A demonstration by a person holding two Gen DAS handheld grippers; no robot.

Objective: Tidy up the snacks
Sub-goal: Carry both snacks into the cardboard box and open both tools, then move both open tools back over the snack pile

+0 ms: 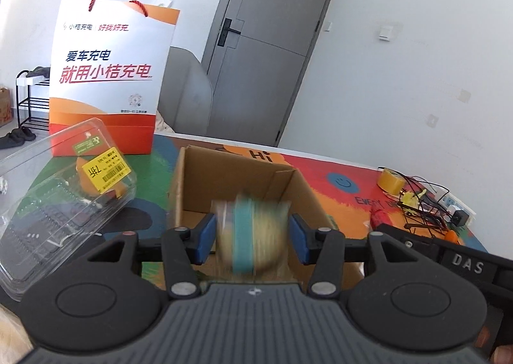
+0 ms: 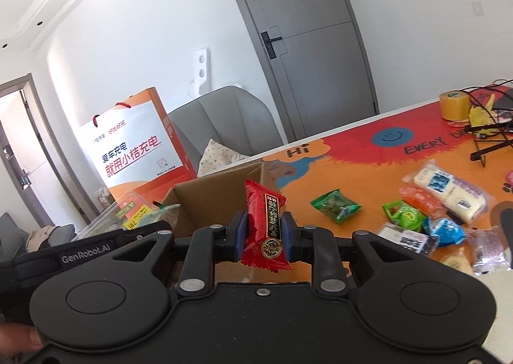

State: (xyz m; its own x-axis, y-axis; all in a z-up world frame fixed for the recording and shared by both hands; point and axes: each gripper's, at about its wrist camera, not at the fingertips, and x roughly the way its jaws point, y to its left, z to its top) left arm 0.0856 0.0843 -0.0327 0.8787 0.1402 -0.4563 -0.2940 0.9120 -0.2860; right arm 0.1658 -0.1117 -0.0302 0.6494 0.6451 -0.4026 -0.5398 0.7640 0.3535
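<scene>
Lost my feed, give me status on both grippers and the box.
Left hand-held gripper open, blurred snack between pads over cardboard box. Right hand-held gripper shut on red packet. Nothing blocking the box.

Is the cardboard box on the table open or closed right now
Open. The cardboard box has its top flaps up, and its inside walls and floor show past the left gripper.

Colourful table: cardboard box, snacks, tape.
</scene>
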